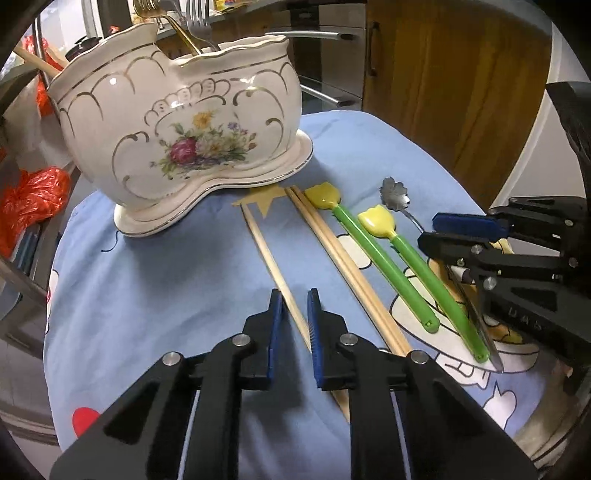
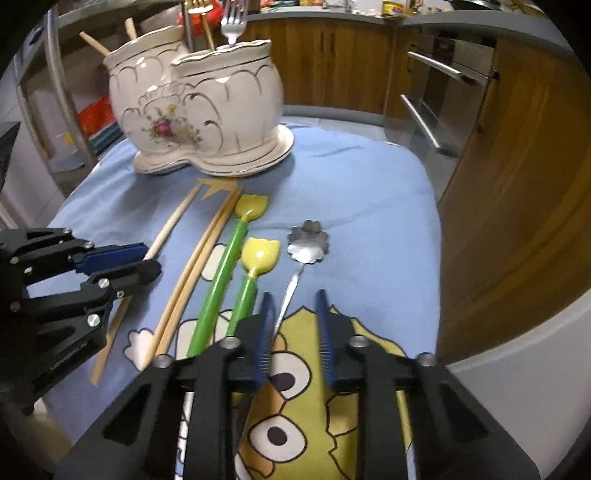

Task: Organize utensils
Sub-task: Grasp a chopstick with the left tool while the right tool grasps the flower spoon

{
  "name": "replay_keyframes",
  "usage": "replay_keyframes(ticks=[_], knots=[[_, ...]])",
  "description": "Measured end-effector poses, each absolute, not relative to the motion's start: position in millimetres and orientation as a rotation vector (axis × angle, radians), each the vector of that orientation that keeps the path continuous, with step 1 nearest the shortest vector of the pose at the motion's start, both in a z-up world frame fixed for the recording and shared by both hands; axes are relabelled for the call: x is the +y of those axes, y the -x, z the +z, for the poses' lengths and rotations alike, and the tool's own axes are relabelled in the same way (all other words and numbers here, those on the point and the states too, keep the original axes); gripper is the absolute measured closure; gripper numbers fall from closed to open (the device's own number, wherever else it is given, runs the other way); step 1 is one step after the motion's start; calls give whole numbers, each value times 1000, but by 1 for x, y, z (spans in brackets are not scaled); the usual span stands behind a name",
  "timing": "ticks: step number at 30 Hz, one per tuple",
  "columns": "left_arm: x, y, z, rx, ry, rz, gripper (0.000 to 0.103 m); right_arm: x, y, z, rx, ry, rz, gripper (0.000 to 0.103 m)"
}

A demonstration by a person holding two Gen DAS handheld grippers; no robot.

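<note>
A white floral ceramic utensil holder [image 1: 177,136] [image 2: 207,107] stands at the back of the blue cloth with forks [image 1: 197,22] and wooden sticks in it. On the cloth lie a single wooden chopstick [image 1: 273,266] [image 2: 170,229], a chopstick pair [image 1: 343,266] [image 2: 199,273], two green-handled yellow tulip spoons [image 1: 380,262] [image 2: 221,273] [image 2: 255,273] and a metal flower spoon [image 1: 395,194] [image 2: 308,242]. My left gripper [image 1: 295,299] [image 2: 144,260] is open around the single chopstick. My right gripper [image 2: 293,301] [image 1: 428,230] is open over the flower spoon's handle.
The blue cartoon-print cloth [image 2: 351,192] covers a small table. Wooden cabinets [image 2: 517,166] and metal oven handles [image 2: 436,66] stand at the right and back. Orange plastic bags [image 1: 29,199] sit on a metal rack at the left.
</note>
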State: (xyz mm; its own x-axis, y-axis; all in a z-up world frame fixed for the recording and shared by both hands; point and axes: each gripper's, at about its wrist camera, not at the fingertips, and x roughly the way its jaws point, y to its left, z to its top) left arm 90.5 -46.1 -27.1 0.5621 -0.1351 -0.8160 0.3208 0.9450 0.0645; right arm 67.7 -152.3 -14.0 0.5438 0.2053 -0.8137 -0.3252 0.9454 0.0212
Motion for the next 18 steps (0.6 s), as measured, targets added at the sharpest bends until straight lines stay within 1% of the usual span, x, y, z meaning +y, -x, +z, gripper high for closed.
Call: replay_keyframes(ticks=[1,2,3,6,16,18], knots=[[-43,-90,-26,941,-213,-283,92,-153,-67,-13,949,141,321,95],[-40,-90,-26,945,-215,-289,96,-154,-66,-13,950,145,323,95],[-38,-91,-25,949,-219,-292,98,-156,-65,-12,952,141,329,97],[-28,-86,-23,964,-227,-314,98,-161,-60,-10,957,127,345,99],[-11,-69,-19,997,-248,-321,98,-175,-47,-8,989,118,373,99],[-8,-76,-21,999,-250,-316,98,-175,-48,-9,996,117,372,99]])
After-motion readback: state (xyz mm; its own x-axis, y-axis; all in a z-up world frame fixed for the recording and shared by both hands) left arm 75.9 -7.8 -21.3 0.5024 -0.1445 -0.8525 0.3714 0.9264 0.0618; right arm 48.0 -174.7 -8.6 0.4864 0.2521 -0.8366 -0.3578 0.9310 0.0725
